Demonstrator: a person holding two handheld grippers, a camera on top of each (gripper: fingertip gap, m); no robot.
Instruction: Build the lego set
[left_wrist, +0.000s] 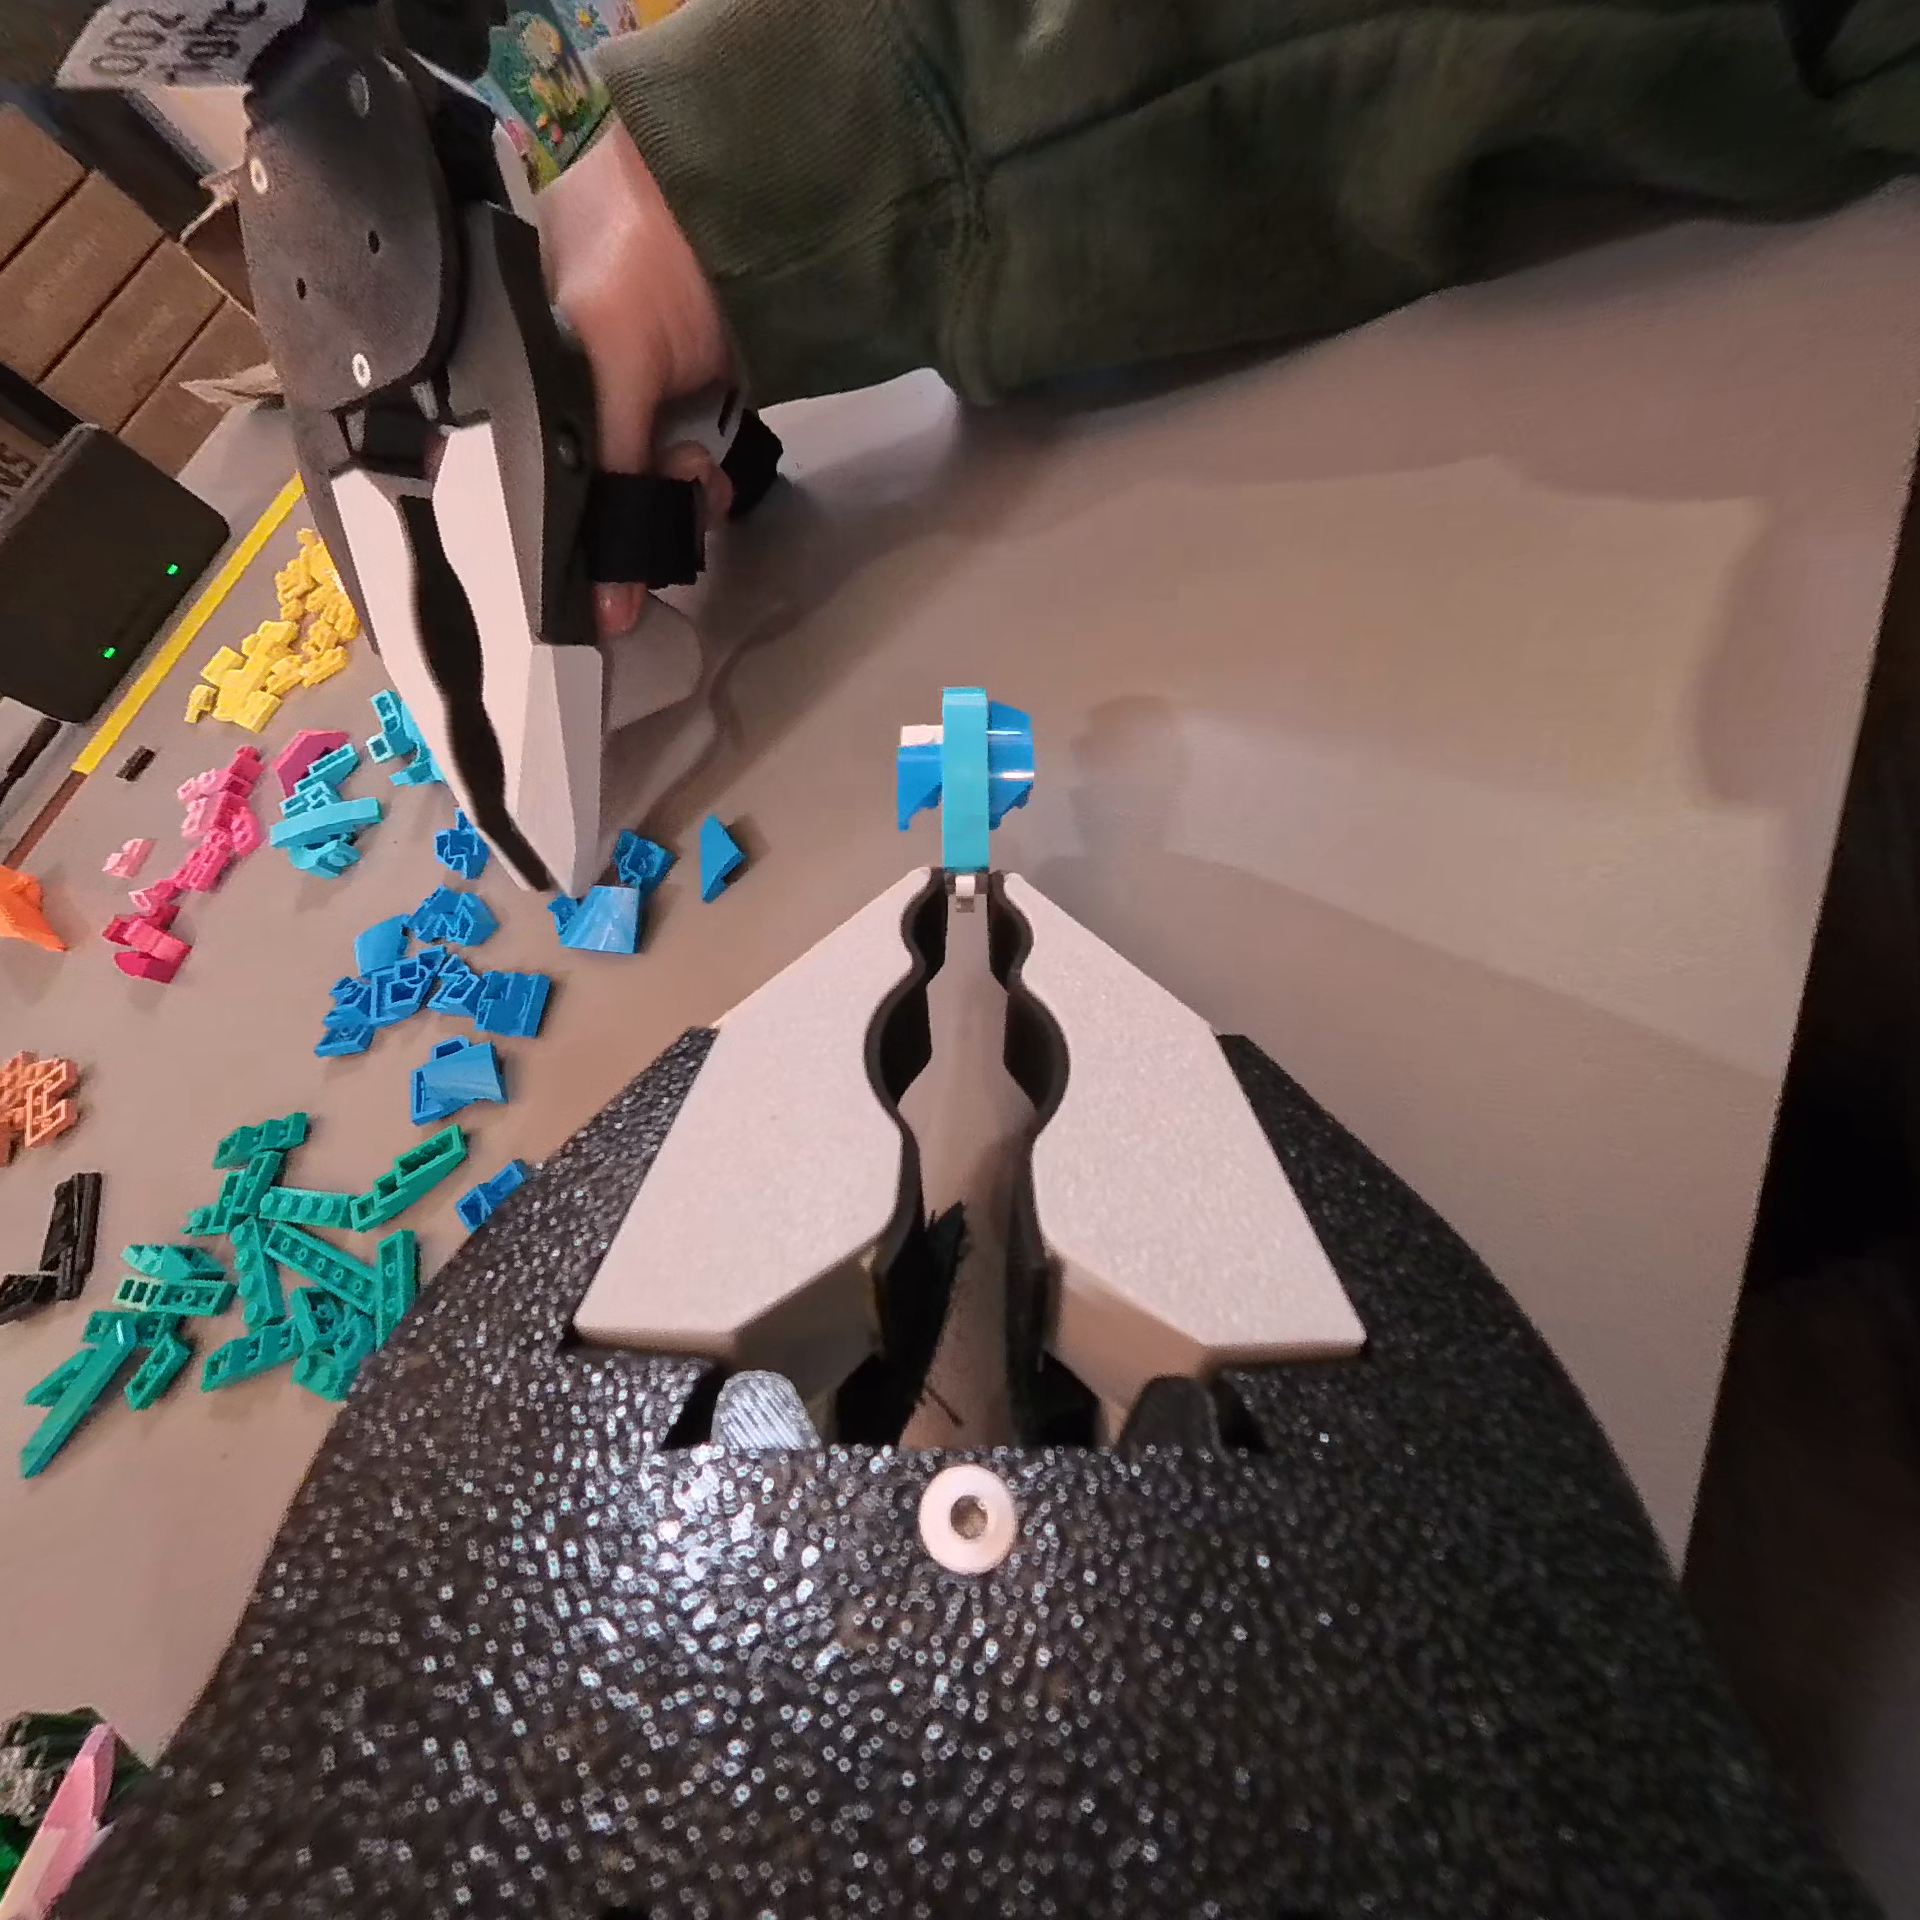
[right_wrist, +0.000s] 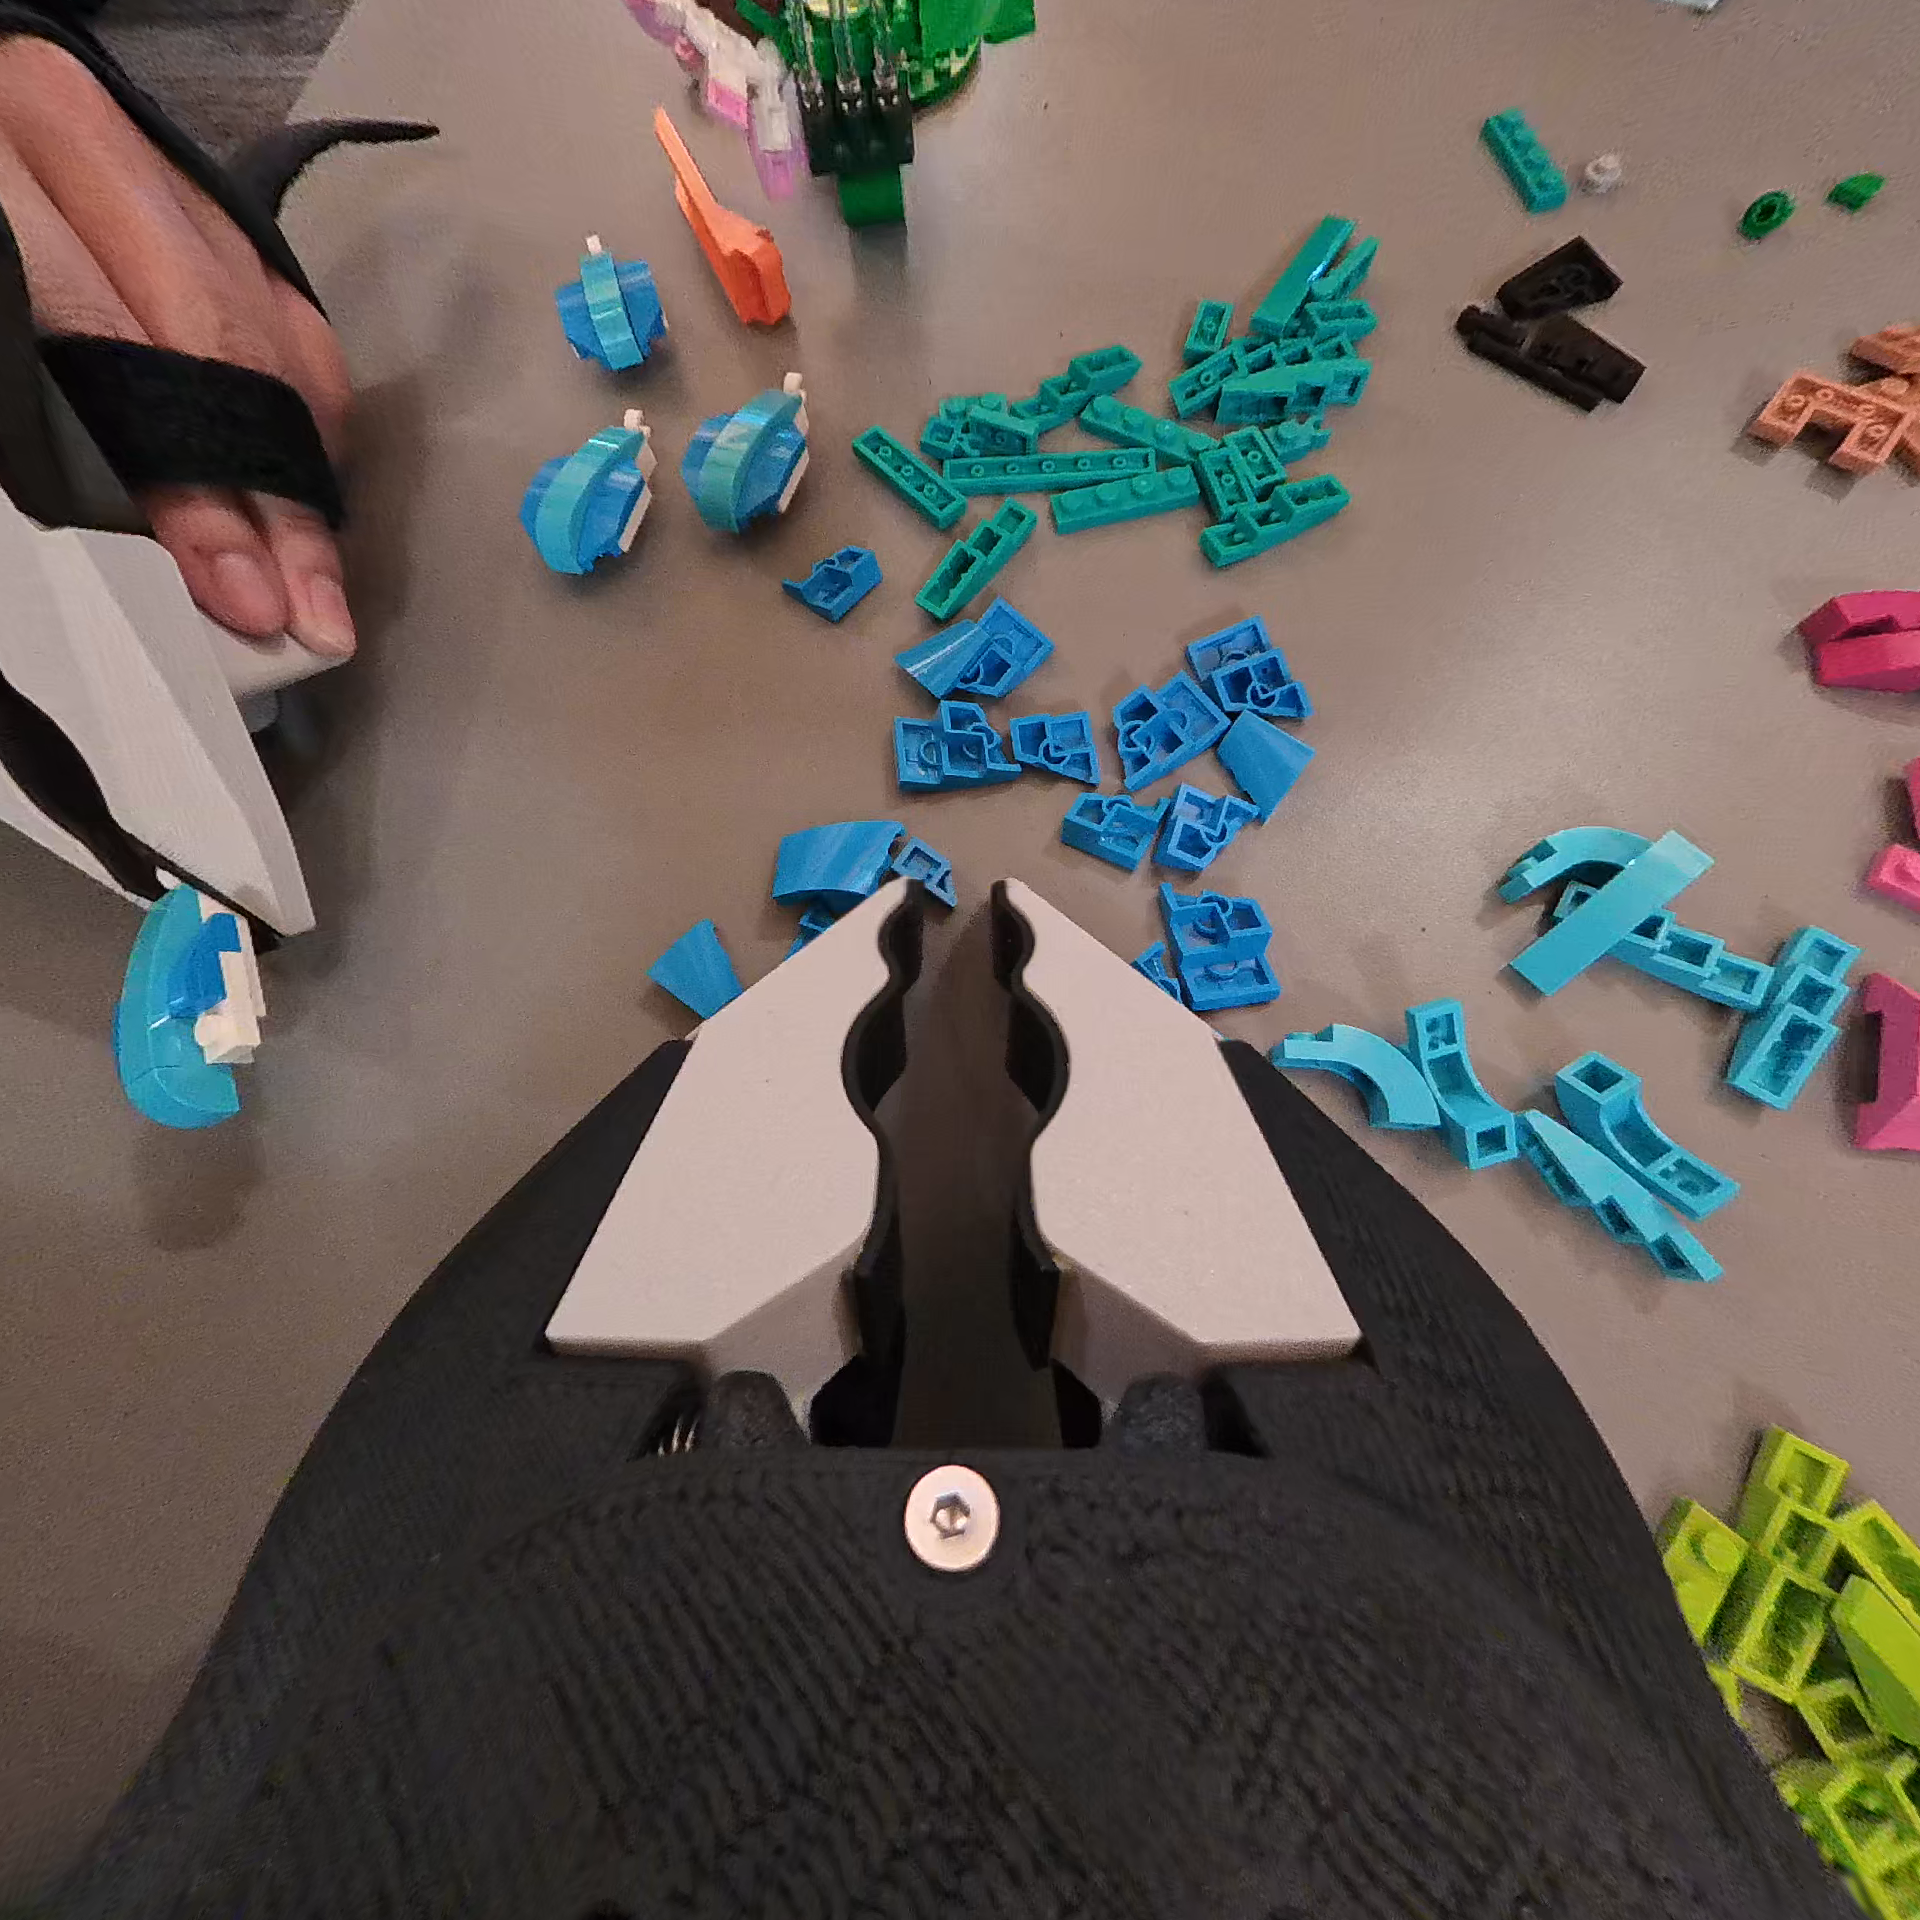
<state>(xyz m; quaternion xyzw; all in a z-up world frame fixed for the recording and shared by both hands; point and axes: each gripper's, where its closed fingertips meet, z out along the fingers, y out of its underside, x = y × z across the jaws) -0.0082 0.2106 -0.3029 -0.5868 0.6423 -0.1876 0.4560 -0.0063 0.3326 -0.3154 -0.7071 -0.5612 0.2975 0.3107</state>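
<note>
My left gripper (left_wrist: 966, 883) is shut on the white end of a small petal piece (left_wrist: 964, 779) built of blue, light blue and white bricks, and holds it above the grey table (left_wrist: 1351, 727). It also shows in the right wrist view (right_wrist: 182, 1023). My right gripper (right_wrist: 956, 902) is slightly open and empty, its tips down at the near edge of the loose blue bricks (right_wrist: 1143, 727). It also shows in the left wrist view (left_wrist: 545, 883). Three similar built petal pieces (right_wrist: 644, 436) stand on the table beyond.
Sorted piles lie around: teal plates (right_wrist: 1143, 447), light blue curved bricks (right_wrist: 1610, 1039), lime (right_wrist: 1818, 1610), magenta (right_wrist: 1870, 644), black (right_wrist: 1548, 322), yellow (left_wrist: 281, 644). A green build (right_wrist: 862, 94) and an orange piece (right_wrist: 727, 239) stand farther off. The table edge (left_wrist: 1766, 935) runs along the right.
</note>
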